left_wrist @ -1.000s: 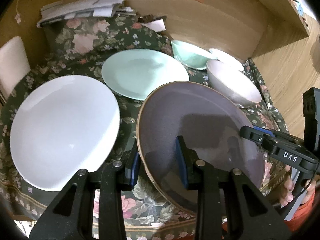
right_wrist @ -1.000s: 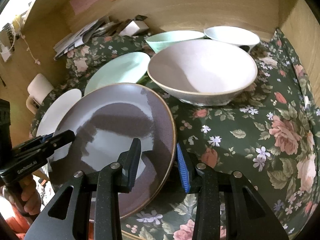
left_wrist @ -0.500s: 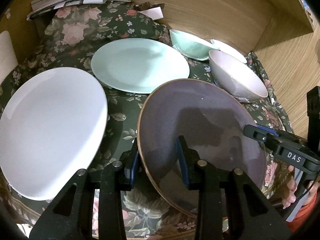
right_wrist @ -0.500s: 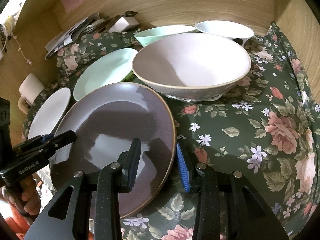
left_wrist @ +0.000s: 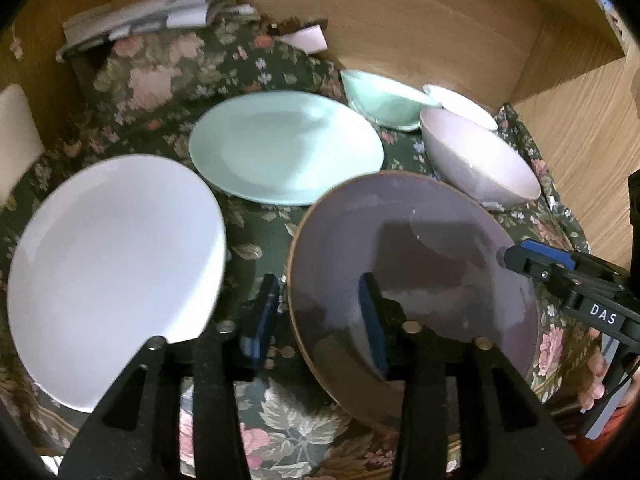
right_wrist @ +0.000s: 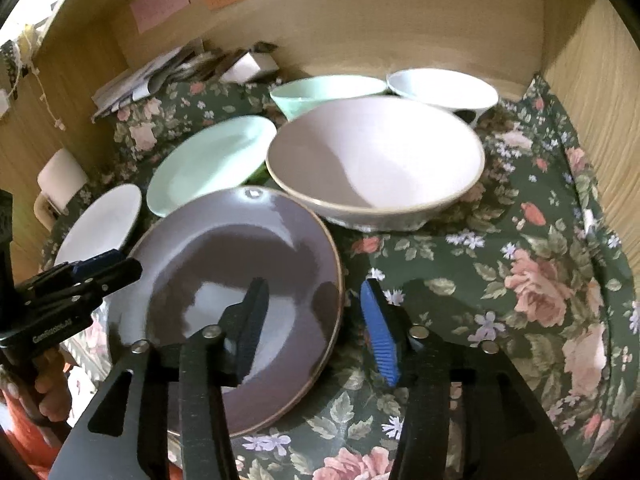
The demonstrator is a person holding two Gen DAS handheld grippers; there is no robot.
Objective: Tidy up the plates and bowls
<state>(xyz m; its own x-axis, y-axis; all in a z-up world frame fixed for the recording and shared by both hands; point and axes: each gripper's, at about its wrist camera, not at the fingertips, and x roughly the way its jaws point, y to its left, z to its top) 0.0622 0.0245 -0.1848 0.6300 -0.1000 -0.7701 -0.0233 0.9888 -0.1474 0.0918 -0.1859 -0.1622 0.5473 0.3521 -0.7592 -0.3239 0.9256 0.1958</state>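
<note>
Round glossy purple ceramic plate [left_wrist: 412,264] at 6 o'clock, rim between both just-opened claws, left claw [left_wrist: 318,320] and right claw [right_wrist: 316,326]; three plates, three bowls total.

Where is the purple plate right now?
In both wrist views the purple plate lies at the tablecloth's near edge, between the white plate and the pale bowl.

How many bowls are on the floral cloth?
3: pale pink bowl behind the purple plate; mint-green bowl and white bowl by the wooden back wall.
</note>
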